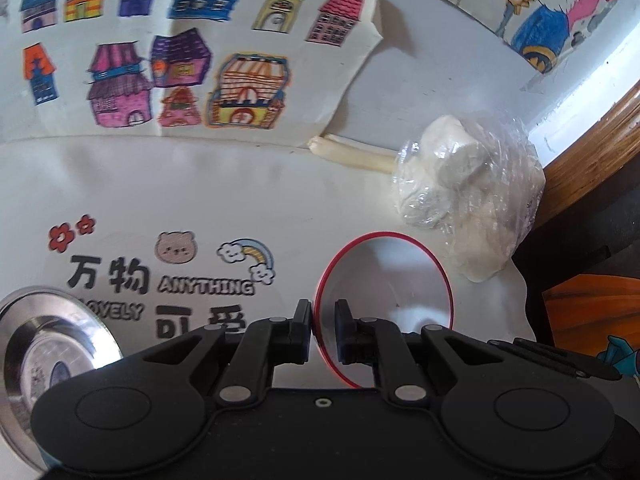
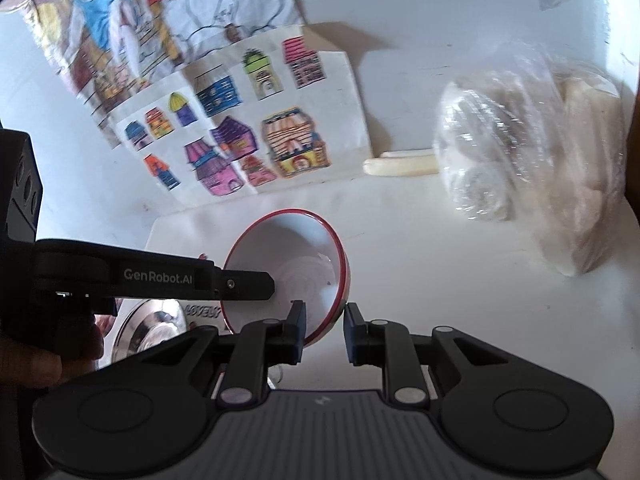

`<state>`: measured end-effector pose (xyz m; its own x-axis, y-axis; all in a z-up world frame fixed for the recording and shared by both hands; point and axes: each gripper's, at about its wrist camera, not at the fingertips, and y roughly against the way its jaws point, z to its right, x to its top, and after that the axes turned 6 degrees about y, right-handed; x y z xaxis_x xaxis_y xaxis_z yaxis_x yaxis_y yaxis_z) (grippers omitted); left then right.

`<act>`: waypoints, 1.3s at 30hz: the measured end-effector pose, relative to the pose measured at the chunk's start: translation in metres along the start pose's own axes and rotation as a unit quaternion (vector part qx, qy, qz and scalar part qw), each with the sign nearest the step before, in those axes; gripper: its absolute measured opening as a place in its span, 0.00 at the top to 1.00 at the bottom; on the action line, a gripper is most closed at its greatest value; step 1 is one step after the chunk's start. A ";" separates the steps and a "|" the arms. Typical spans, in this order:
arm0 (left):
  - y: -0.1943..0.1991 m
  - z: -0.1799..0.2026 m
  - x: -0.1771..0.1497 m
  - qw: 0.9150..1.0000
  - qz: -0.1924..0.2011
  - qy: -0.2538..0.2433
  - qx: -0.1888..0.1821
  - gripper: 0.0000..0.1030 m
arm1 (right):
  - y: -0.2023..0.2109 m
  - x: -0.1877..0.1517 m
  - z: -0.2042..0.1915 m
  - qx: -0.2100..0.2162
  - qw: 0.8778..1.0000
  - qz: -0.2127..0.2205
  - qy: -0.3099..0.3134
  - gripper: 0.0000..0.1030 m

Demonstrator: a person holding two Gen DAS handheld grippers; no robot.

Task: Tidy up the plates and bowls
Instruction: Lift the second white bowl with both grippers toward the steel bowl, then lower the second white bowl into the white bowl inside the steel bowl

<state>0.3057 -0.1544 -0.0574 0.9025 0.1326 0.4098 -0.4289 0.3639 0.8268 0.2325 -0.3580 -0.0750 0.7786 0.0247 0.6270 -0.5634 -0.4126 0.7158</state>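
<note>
A white bowl with a red rim is tilted up off the table. My left gripper is shut on its rim, one finger inside and one outside. In the right wrist view the same bowl hangs tilted from the left gripper's finger, which comes in from the left. My right gripper is open, its jaws on either side of the bowl's lower rim, not clamped. A steel plate lies at the lower left on the table; it also shows in the right wrist view.
A clear plastic bag of white lumps stands at the right, also in the right wrist view. A pale stick lies by it. Coloured house drawings hang on the wall behind. A printed white mat covers the table.
</note>
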 end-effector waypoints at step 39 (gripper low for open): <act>0.025 -0.066 -0.055 0.998 -0.034 0.049 0.017 0.87 | -0.022 -0.008 -0.040 0.082 0.989 -0.097 0.073 0.78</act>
<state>0.2477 -0.0920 -0.0842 0.9283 0.1985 0.3143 -0.3662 0.3438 0.8647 0.2273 -0.3133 -0.0833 0.8129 0.2435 0.5291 -0.3460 -0.5289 0.7749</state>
